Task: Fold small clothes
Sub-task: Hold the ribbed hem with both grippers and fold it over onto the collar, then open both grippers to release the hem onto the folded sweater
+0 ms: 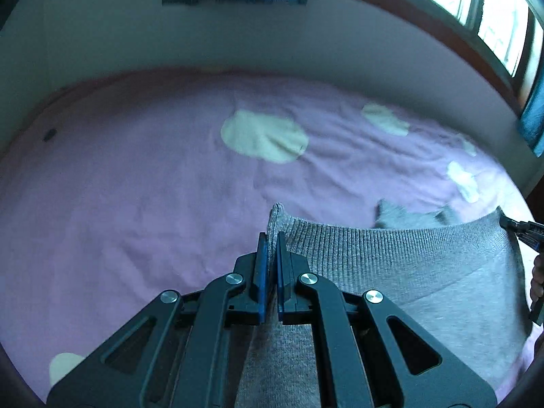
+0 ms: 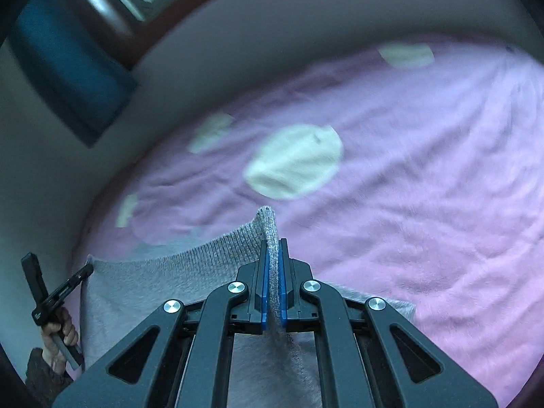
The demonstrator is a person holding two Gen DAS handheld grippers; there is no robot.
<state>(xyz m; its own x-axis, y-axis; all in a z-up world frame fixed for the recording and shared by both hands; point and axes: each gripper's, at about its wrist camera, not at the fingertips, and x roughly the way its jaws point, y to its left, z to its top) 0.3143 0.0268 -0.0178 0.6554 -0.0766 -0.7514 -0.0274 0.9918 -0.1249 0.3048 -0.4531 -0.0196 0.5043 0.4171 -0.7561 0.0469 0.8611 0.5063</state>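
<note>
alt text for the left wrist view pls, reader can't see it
The left gripper has its jaws shut on one corner of a grey knit garment, whose ribbed edge stretches right to the right gripper. Behind lies a pink bedspread with cream patches.

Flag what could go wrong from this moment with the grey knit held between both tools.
1. The left tool and right tool each pinch only a corner of the grey knit; it might slip out.
2. The ribbed hem sags between them, so the fold may land crooked on the wrinkled pink sheet.
</note>
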